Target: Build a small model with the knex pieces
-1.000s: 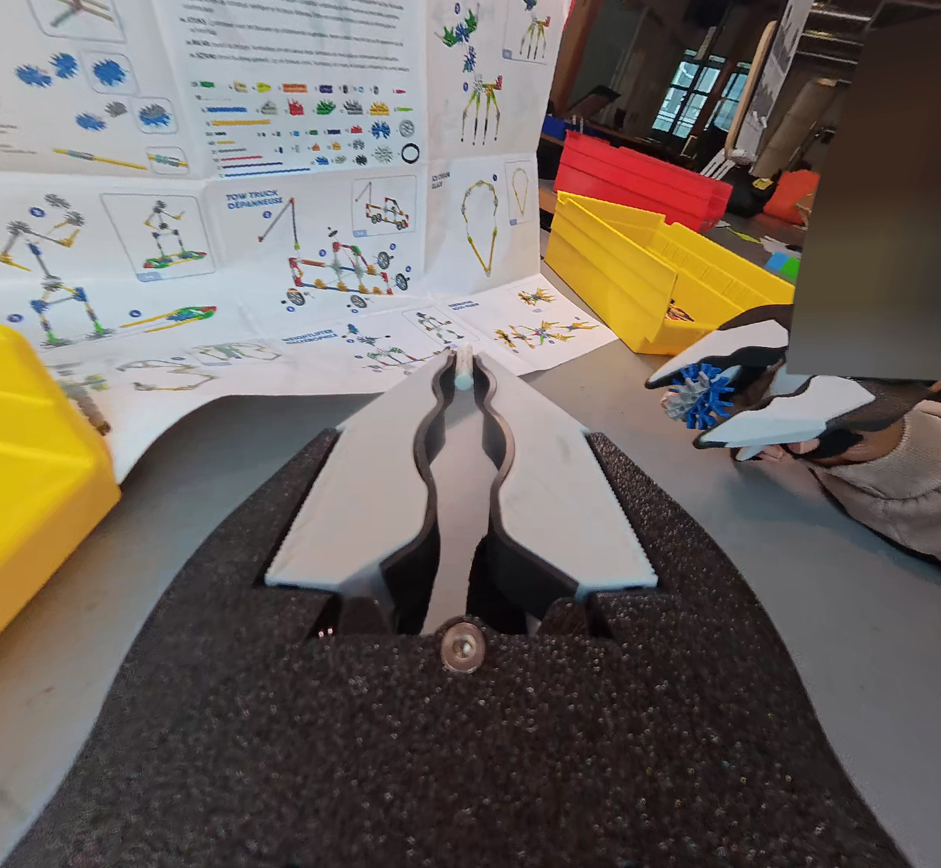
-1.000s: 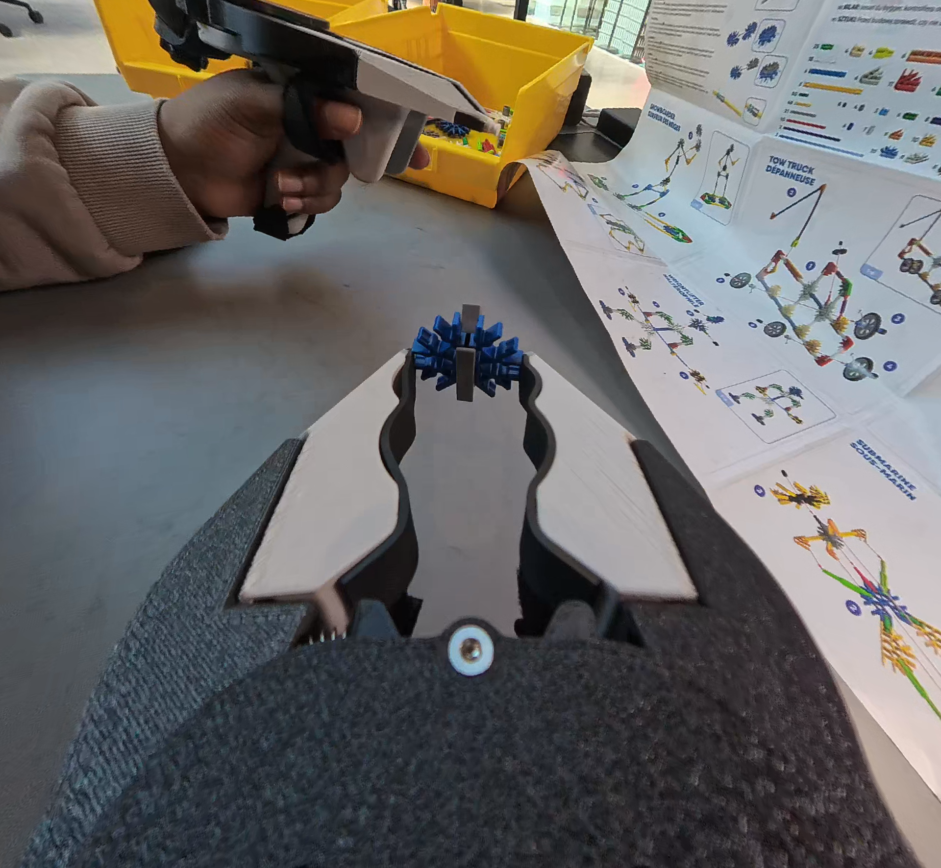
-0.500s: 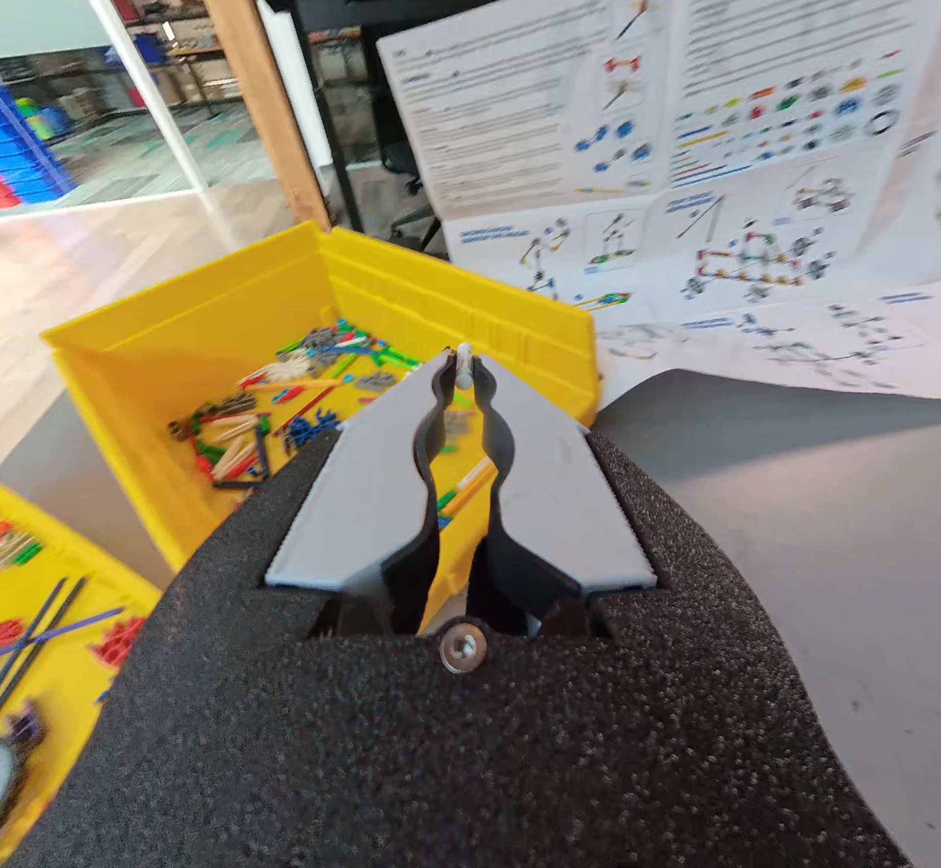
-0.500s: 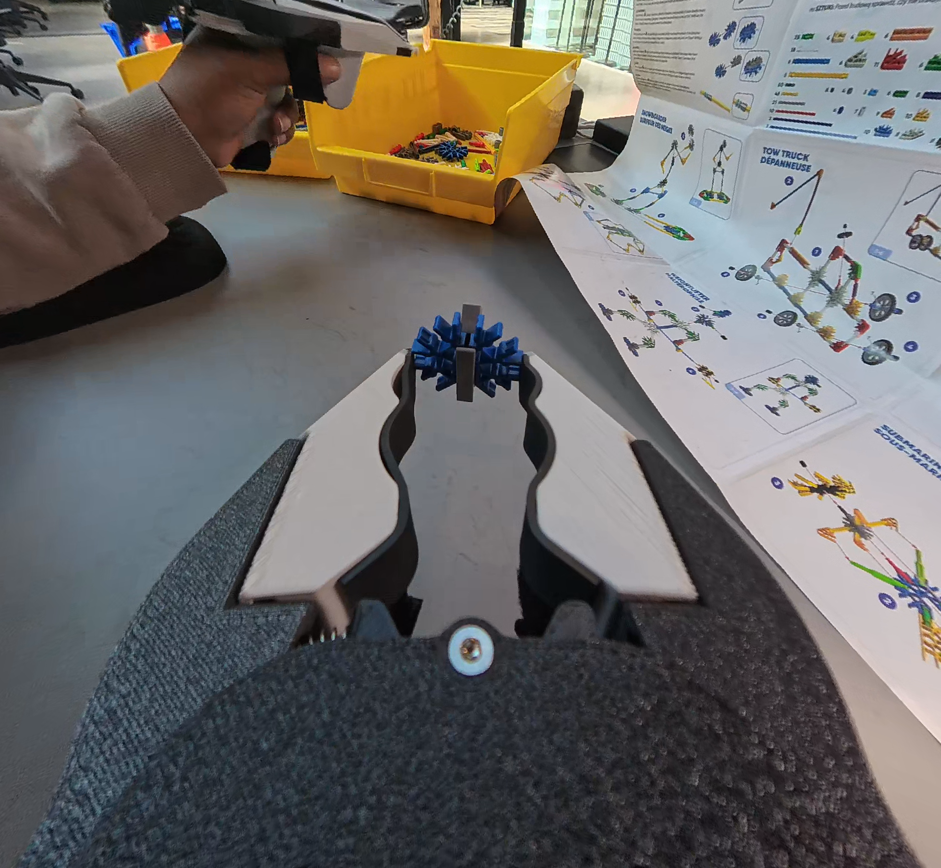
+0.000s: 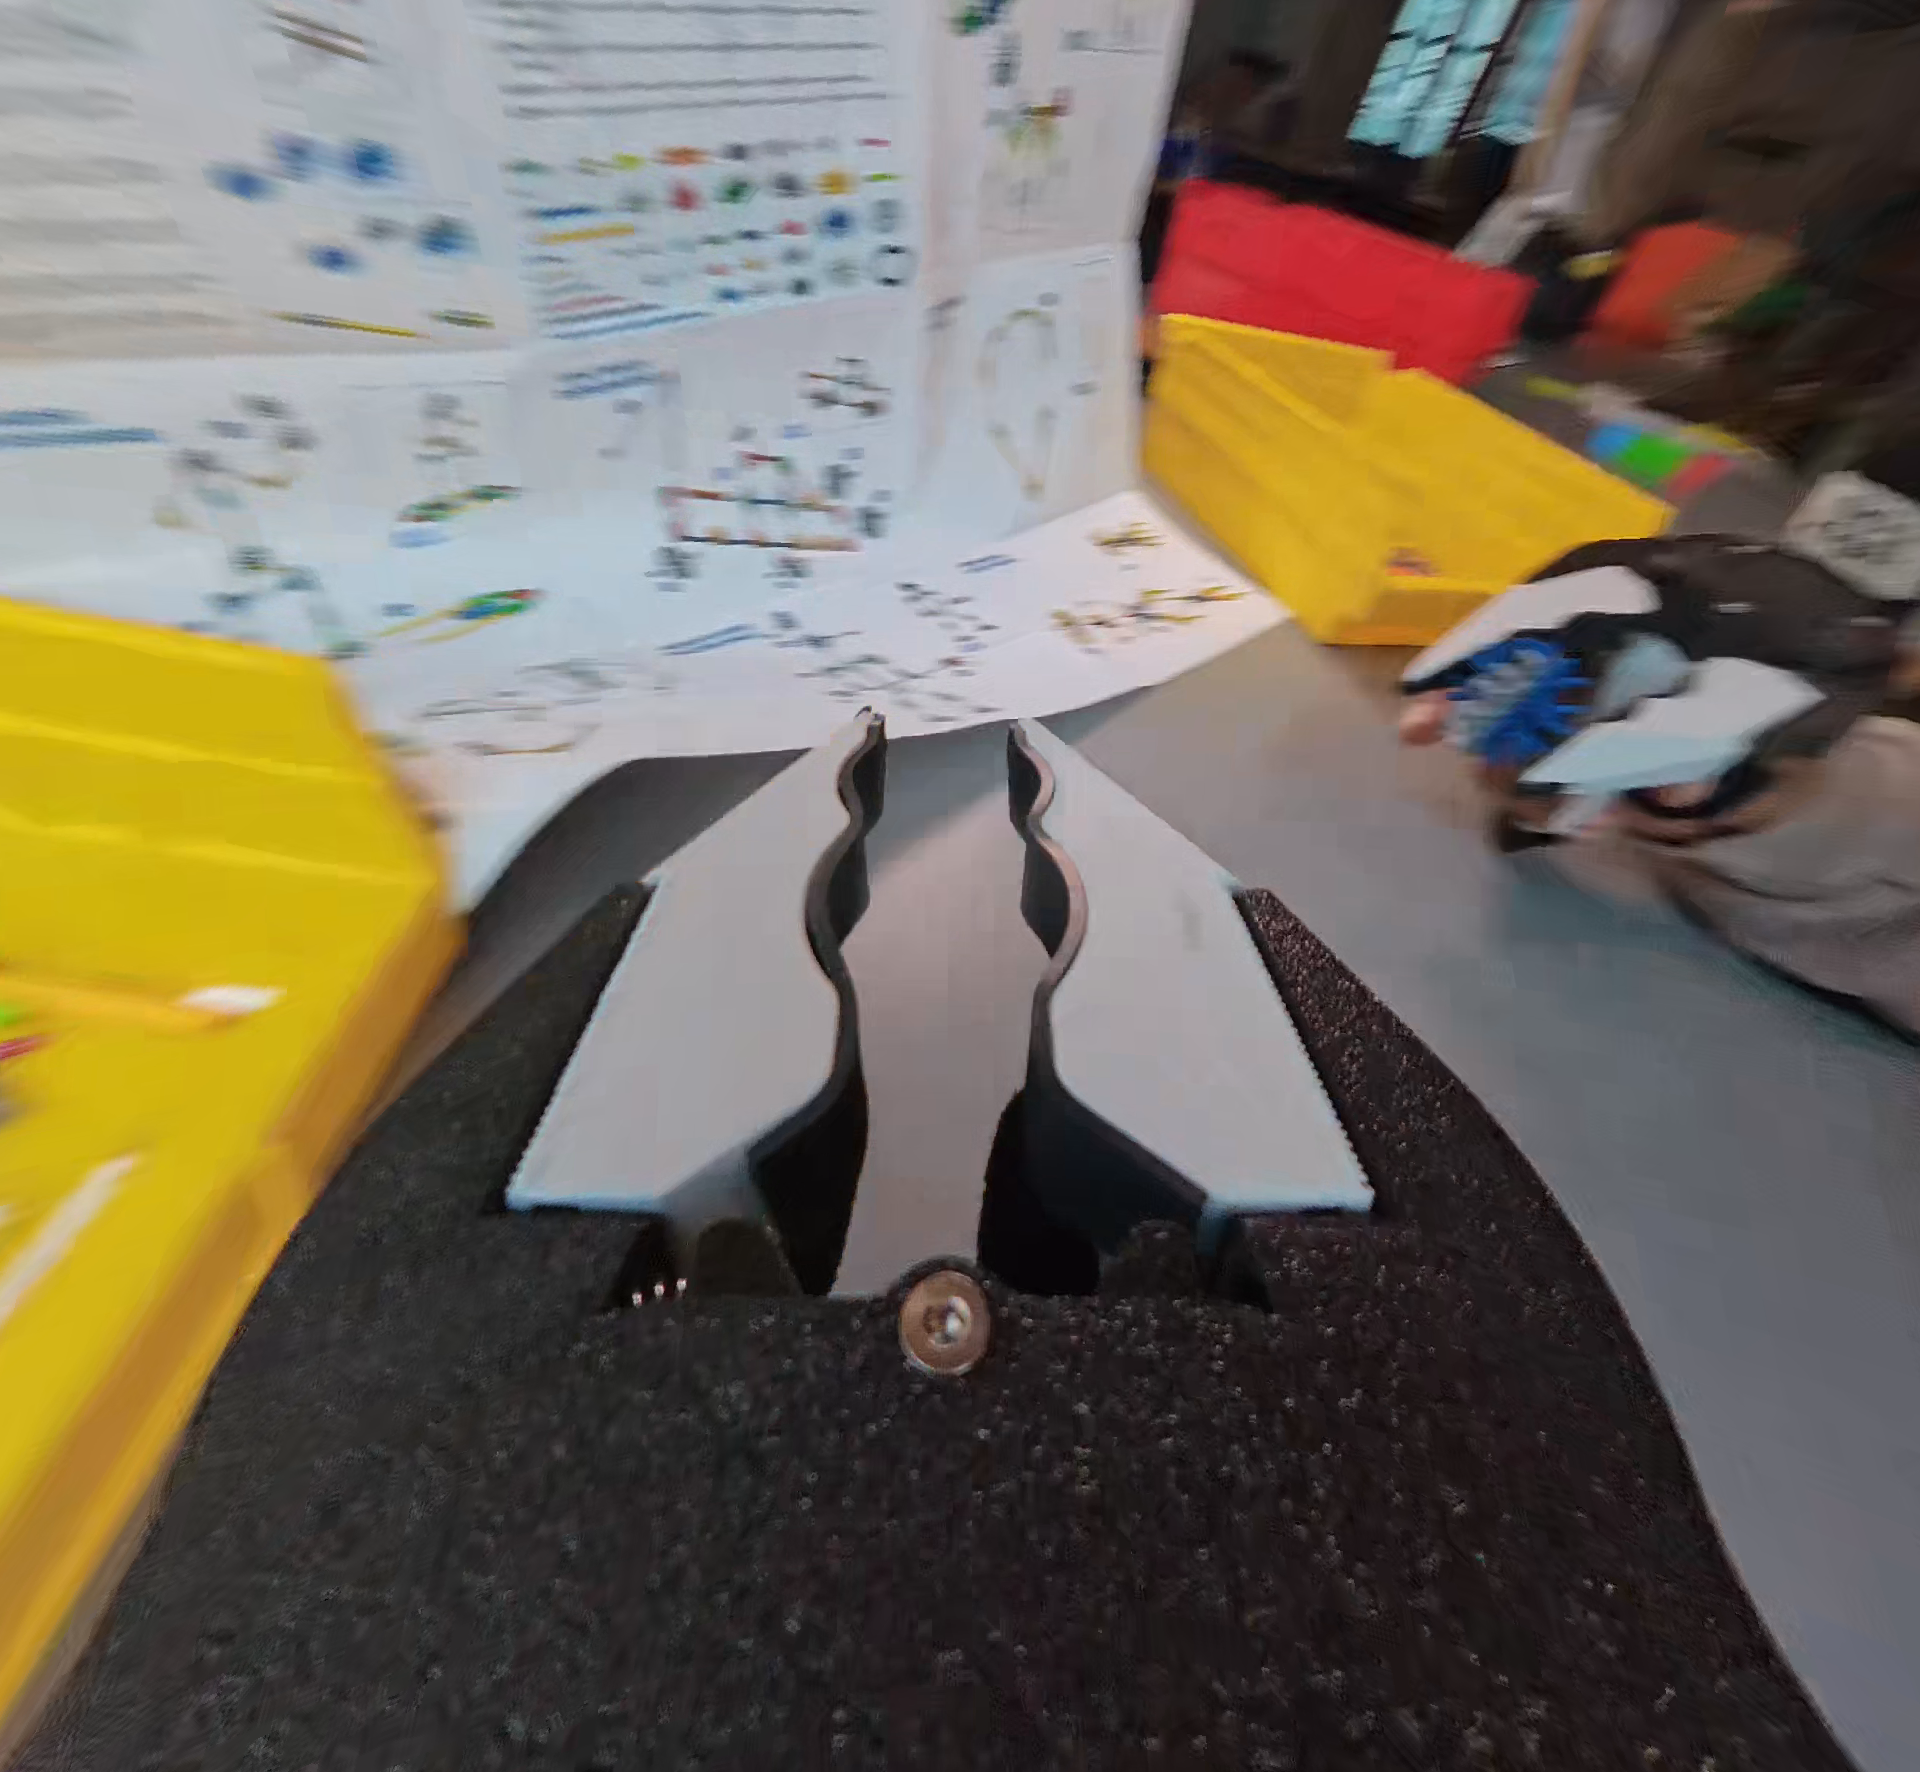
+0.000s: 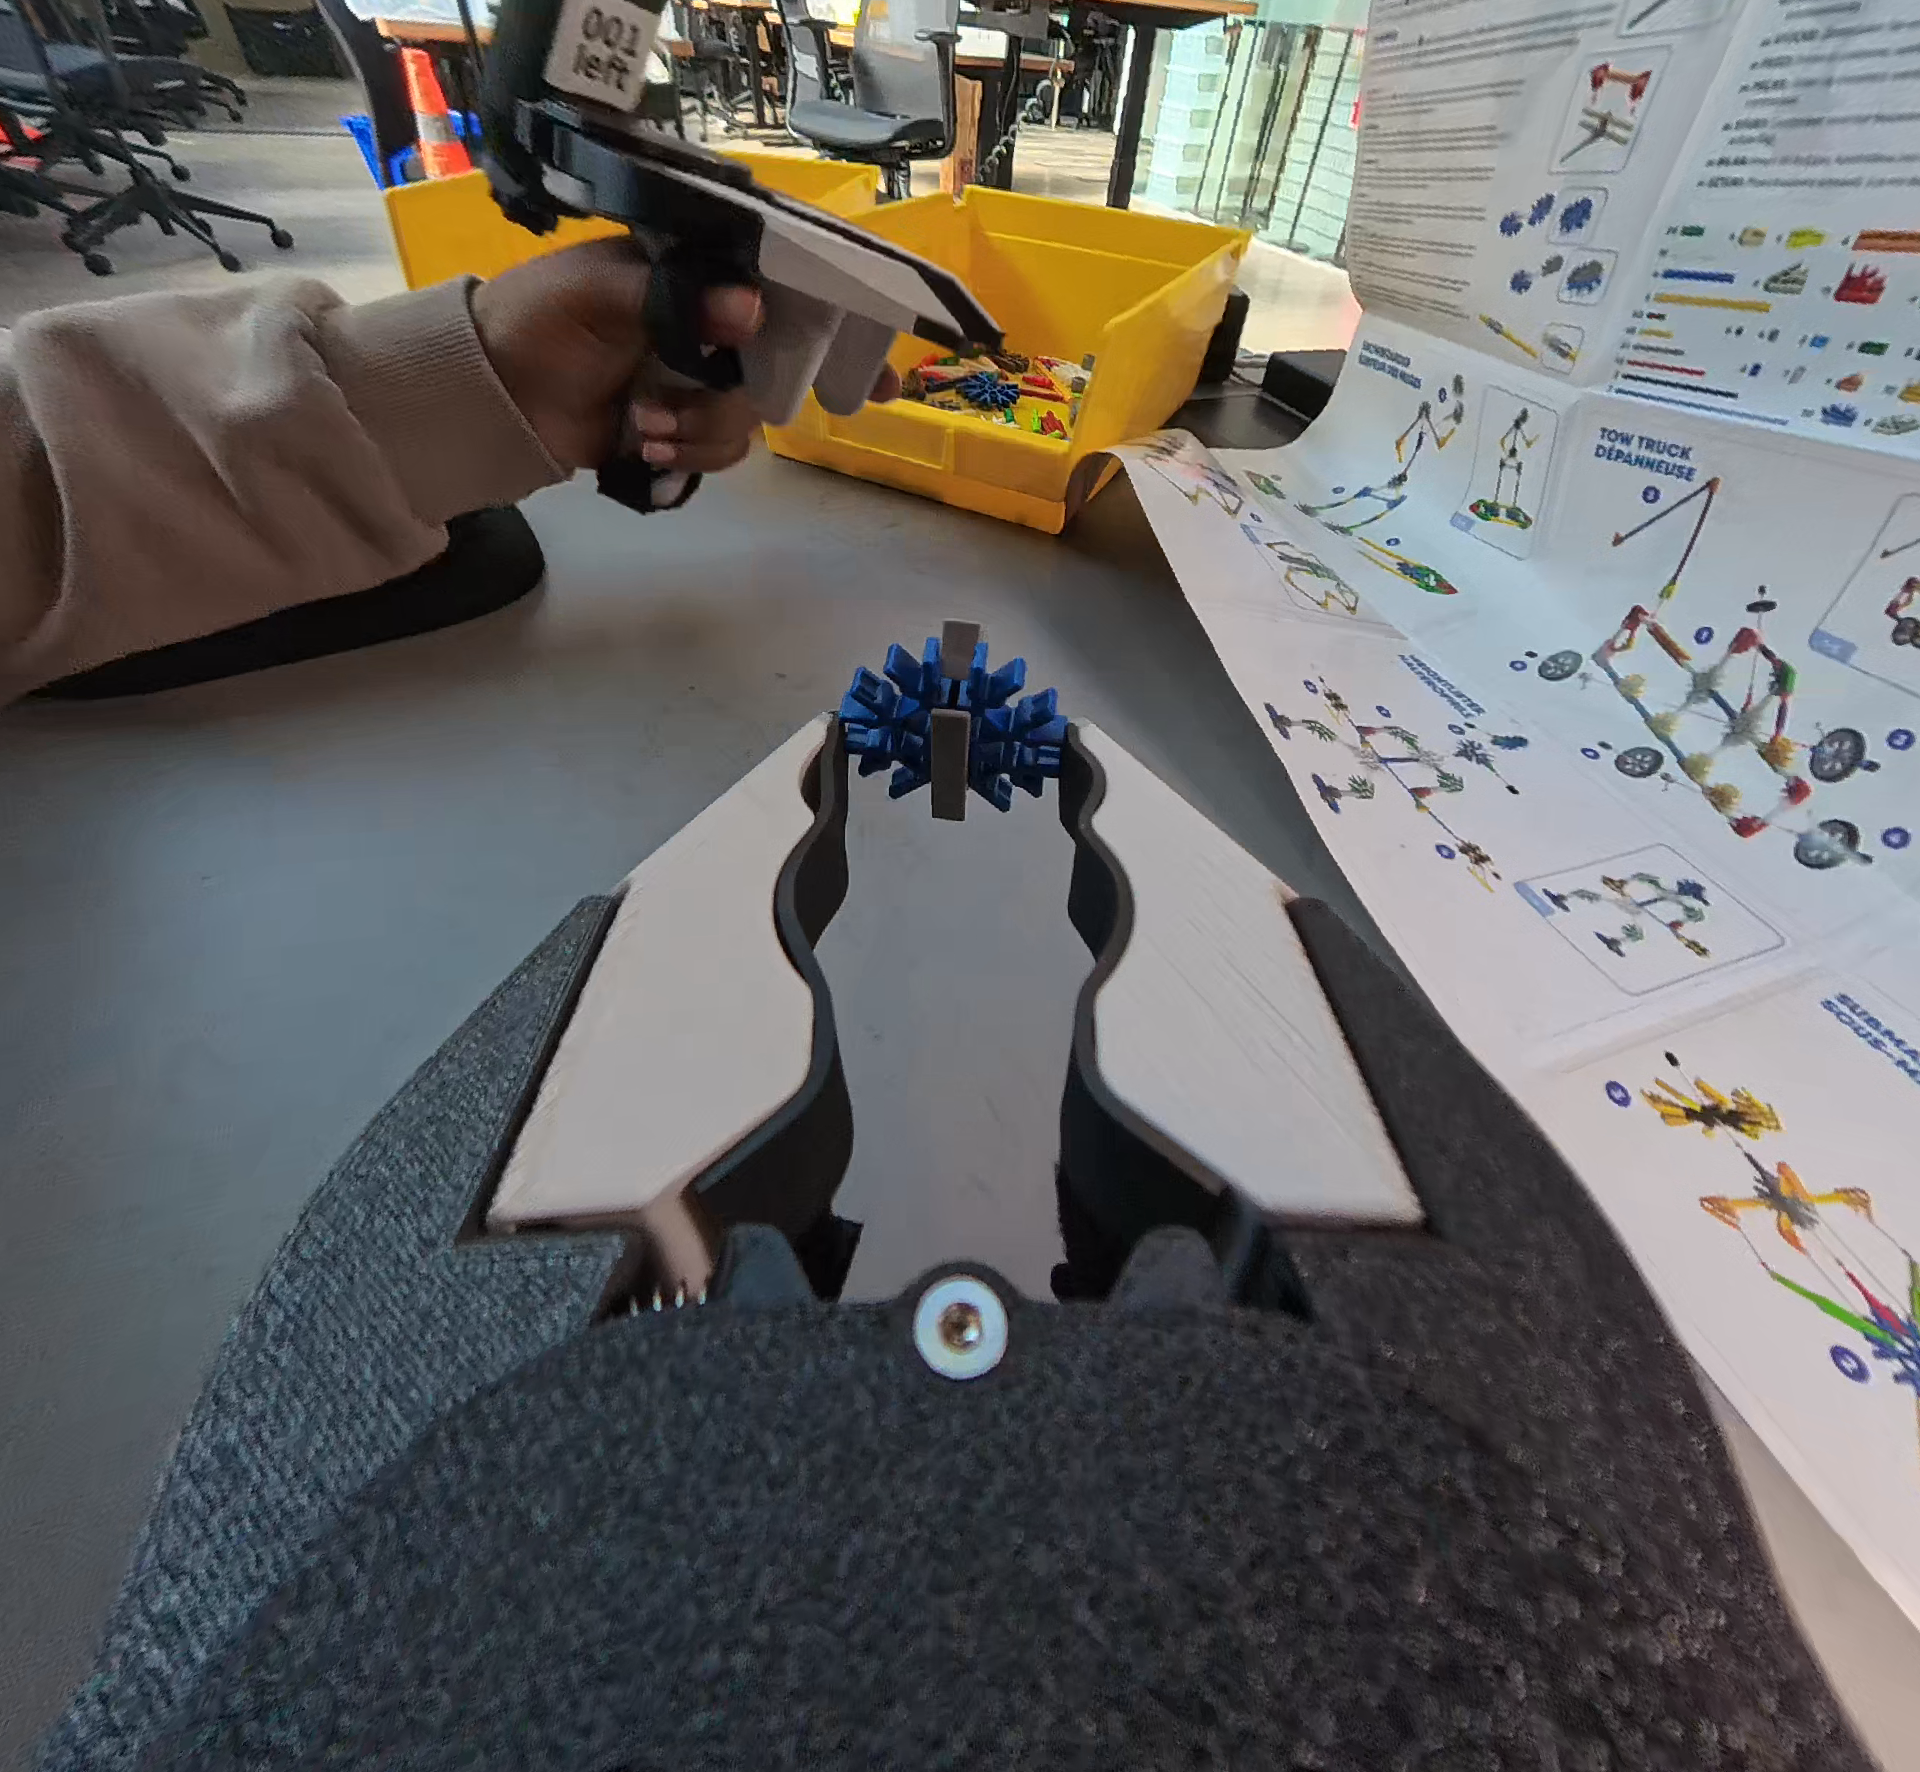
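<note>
My left gripper (image 5: 945, 735) is open and empty, low over the grey table (image 5: 1455, 1047), beside a yellow bin (image 5: 208, 787) and pointing at the folded instruction sheet (image 5: 623, 268); this view is motion-blurred. In the right wrist view it (image 6: 966, 335) hangs in a person's hand at the near edge of the yellow bin of small parts (image 6: 1039, 475). My right gripper (image 6: 954, 735) is shut on a blue snowflake connector (image 6: 894, 720) with a grey piece (image 6: 951, 766) fitted in its middle, held just above the table. It also shows in the left wrist view (image 5: 1507, 714) at the right.
The instruction sheet (image 6: 1558, 683) lies along the right and stands up at the back. A second yellow bin (image 5: 1351, 475) and a red bin (image 5: 1330, 278) sit behind the right gripper. A sleeved forearm (image 6: 208, 455) rests on the table at left. Office chairs stand beyond. Across from one pair of fingers to the other is roughly 20 cm.
My left gripper swung over the yellow bin holding a small grey rod, then swung back toward the sheet, and now stands open and empty. My right gripper has barely moved.
</note>
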{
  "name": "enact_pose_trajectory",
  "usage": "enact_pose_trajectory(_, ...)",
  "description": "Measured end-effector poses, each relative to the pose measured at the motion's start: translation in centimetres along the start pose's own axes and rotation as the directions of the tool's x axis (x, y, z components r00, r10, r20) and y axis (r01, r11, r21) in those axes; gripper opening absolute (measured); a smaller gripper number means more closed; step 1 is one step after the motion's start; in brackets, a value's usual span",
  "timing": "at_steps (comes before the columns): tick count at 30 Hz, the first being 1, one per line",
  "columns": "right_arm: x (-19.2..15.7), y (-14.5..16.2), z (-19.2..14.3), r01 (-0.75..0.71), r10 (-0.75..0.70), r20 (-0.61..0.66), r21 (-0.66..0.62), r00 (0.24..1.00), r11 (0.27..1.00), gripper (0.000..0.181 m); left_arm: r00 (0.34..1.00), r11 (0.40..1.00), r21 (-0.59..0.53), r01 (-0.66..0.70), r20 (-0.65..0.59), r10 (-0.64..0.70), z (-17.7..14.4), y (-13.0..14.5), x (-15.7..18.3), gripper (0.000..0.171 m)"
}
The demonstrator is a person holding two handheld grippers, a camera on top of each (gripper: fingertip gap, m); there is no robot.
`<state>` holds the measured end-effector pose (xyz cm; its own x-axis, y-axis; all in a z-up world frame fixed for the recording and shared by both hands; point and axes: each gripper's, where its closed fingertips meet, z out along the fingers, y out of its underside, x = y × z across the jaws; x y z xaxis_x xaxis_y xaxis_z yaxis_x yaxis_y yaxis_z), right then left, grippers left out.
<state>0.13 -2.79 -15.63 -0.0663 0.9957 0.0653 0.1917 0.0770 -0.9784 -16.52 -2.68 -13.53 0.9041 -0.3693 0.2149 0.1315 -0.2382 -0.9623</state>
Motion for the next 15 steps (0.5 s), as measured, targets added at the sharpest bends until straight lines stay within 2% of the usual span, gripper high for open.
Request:
enact_pose_trajectory(2, -1.1, -1.0, -0.2, 0.037, -0.040, 0.046, 0.054, 0.998, 0.998, 0.039, 0.956, 0.996, -0.012, 0.091, -0.280, -0.091, 1.8, 0.6, 5.8, 0.023)
enact_pose_trajectory(4, -2.2, -2.0, -0.5, 0.060, -0.070, 0.090, 0.113, 0.993, 0.992, 0.039, 0.883, 0.992, -0.038, 0.118, -0.453, -0.122, 2.6, 1.2, 10.5, 0.023)
enact_pose_trajectory(6, -2.8, -2.3, -0.6, 0.091, -0.105, 0.102, 0.135, 0.989, 0.987, 0.039, 0.822, 0.993, -0.050, 0.103, -0.558, -0.114, 2.7, 1.5, 14.0, 0.023)
enact_pose_trajectory(9, -3.8, -2.2, -0.4, 0.108, -0.128, 0.143, 0.137, 0.981, 0.985, 0.039, 0.809, 0.999, -0.025, 0.042, -0.586, -0.049, 2.9, 1.8, 16.4, 0.021)
enact_pose_trajectory(15, -5.3, -2.2, -0.1, 0.000, -0.036, 0.256, 0.140, 0.966, 0.990, 0.039, 0.791, 0.998, -0.037, -0.054, -0.612, 0.020, 2.8, 2.9, 18.3, 0.008)
